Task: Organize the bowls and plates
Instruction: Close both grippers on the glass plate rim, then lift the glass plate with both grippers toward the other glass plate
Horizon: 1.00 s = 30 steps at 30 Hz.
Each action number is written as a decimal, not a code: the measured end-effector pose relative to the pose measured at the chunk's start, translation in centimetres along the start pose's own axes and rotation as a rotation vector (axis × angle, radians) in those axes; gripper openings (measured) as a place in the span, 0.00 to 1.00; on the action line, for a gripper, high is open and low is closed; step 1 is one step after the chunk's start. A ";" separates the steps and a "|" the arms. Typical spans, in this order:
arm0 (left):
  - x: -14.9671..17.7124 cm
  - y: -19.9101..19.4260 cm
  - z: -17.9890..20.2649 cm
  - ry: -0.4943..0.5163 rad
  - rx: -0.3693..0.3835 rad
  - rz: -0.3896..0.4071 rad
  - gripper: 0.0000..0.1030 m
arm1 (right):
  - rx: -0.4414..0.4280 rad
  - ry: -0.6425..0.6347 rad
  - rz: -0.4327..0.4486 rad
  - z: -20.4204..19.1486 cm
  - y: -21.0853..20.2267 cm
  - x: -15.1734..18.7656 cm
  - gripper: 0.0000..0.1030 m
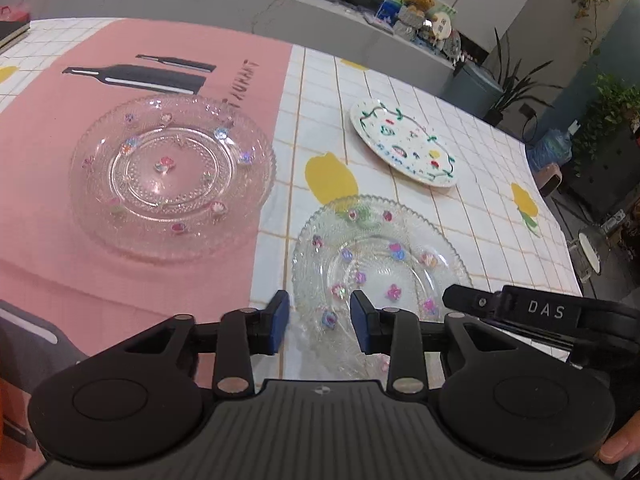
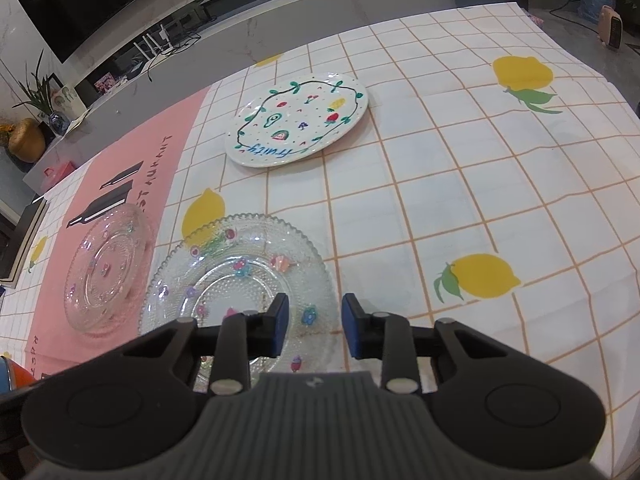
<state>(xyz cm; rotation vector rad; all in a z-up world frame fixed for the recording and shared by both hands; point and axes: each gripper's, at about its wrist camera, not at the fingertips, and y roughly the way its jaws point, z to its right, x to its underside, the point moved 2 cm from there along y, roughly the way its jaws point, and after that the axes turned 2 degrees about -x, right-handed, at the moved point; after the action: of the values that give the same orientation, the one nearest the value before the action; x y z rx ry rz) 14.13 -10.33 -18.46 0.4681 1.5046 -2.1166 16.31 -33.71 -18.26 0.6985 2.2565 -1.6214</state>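
Left wrist: your left gripper [image 1: 319, 322] and right gripper [image 2: 314, 326], jaws apart, empty, straddle the near clear beaded glass plate [image 1: 380, 264]; twin glass plate [image 1: 172, 176] on pink mat [image 1: 48, 152], white painted ceramic plate [image 1: 404, 142] beyond.

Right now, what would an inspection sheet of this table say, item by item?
Surface: checked lemon tablecloth with a pink mat on one side.
Job's things: near glass plate on the cloth; second glass plate on the mat; painted plate farther back. All lie flat and apart.
Clutter: nothing seen on the cloth besides the plates.
Grippers: left gripper open, a jaw either side of the near plate's rim; right gripper open at the rim on the other side. Neither pinches it.
Cables: a few on the ledge behind the table.
Surroundings: dark screen, potted plants, shelf ornaments.
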 end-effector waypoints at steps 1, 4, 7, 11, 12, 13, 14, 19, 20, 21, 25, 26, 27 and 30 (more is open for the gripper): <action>-0.1 0.1 -0.1 0.001 0.002 0.001 0.34 | 0.000 -0.001 0.000 0.0 0.1 -0.1 0.25; -0.4 0.2 -0.3 -0.011 0.005 -0.001 0.31 | 0.000 0.000 0.002 0.0 0.2 -0.1 0.22; -0.8 0.4 -0.3 -0.013 -0.009 -0.002 0.21 | 0.009 0.005 0.010 0.1 0.3 -0.1 0.15; -0.8 0.4 -0.4 -0.016 -0.023 -0.011 0.15 | 0.011 0.009 0.024 0.1 0.2 0.1 0.14; -0.8 0.3 -0.5 -0.024 -0.023 -0.014 0.15 | 0.012 0.013 0.023 0.1 0.2 0.1 0.13; -0.9 0.2 -0.5 -0.028 -0.026 -0.016 0.15 | 0.010 0.020 0.021 0.1 0.1 0.1 0.13; -0.9 0.1 -0.5 -0.026 -0.032 -0.017 0.15 | 0.005 0.027 0.017 0.1 0.1 0.1 0.12; -0.8 -0.9 -0.6 -0.013 -0.029 -0.013 0.14 | 0.001 0.020 0.007 -0.2 -0.5 0.4 0.12; -0.8 -1.1 -0.6 -0.018 -0.027 -0.013 0.14 | -0.002 0.023 0.006 -0.3 -0.6 0.5 0.11; -0.8 -1.4 -0.7 -0.025 -0.024 -0.013 0.14 | -0.004 0.025 0.004 -0.3 -0.8 0.5 0.11; -0.6 -2.8 -0.8 -0.026 -0.026 -0.013 0.14 | -0.021 0.022 -0.007 -0.6 -1.6 1.1 0.11; -0.5 -3.2 -0.9 -0.023 -0.028 -0.011 0.14 | -0.027 0.021 -0.008 -0.8 -1.8 1.3 0.11; -0.3 -3.6 -0.9 -0.022 -0.031 -0.008 0.14 | -0.031 0.019 -0.009 -0.9 -2.0 1.5 0.11; 0.2 -4.8 -1.1 -0.022 -0.040 -0.002 0.14 | -0.041 0.009 -0.015 -1.4 -2.8 2.4 0.11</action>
<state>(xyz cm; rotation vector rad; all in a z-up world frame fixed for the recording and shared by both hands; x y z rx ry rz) 11.21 -8.04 -15.23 0.4280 1.5321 -2.0828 12.89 -32.56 -16.67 0.6818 2.2995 -1.5772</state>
